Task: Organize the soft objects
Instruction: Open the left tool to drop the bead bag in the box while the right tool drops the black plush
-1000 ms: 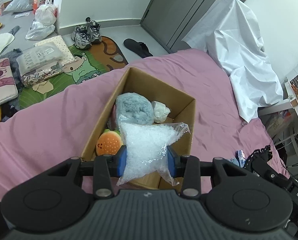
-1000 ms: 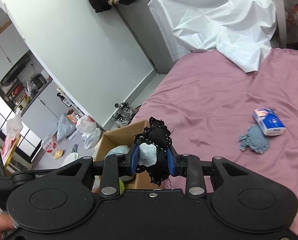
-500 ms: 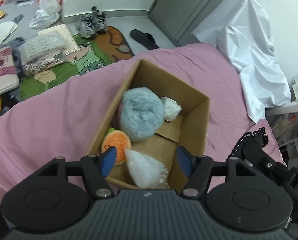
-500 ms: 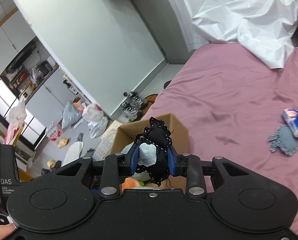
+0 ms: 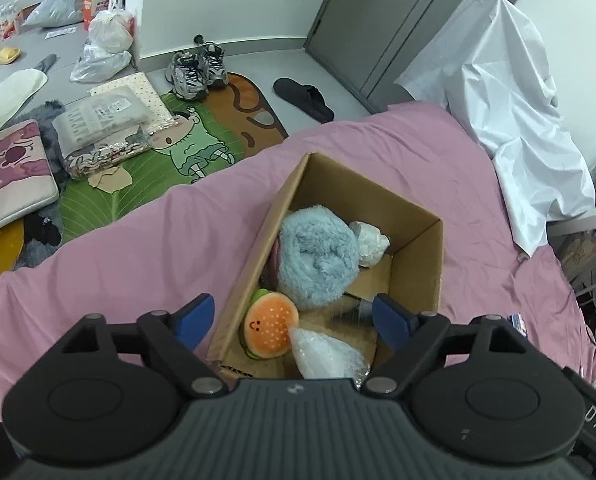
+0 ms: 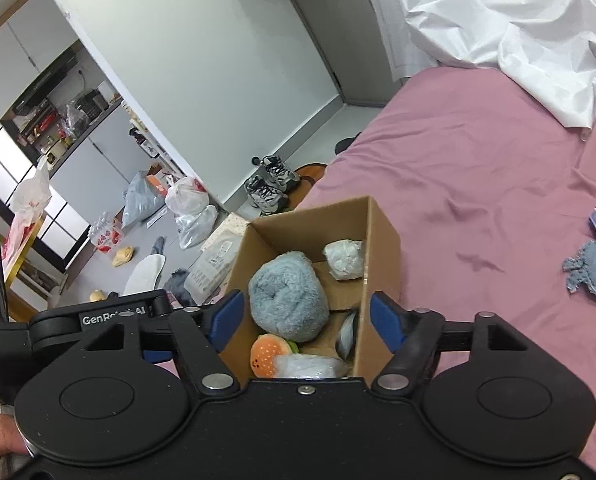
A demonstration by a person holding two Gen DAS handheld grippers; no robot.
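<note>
Where pink sheet spreads, cardboard box of plush.

A white sheet drapes over something at the far right, past the pink bedspread. On the floor to the far left, 2 grey sneakers stand on a cartoon rug, a black slipper lies to their right, and white plastic bags sit near the wall.

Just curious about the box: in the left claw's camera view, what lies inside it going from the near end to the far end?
Clear bag of white filling → burger plush → fluffy blue roll → white crumpled wad.
</note>
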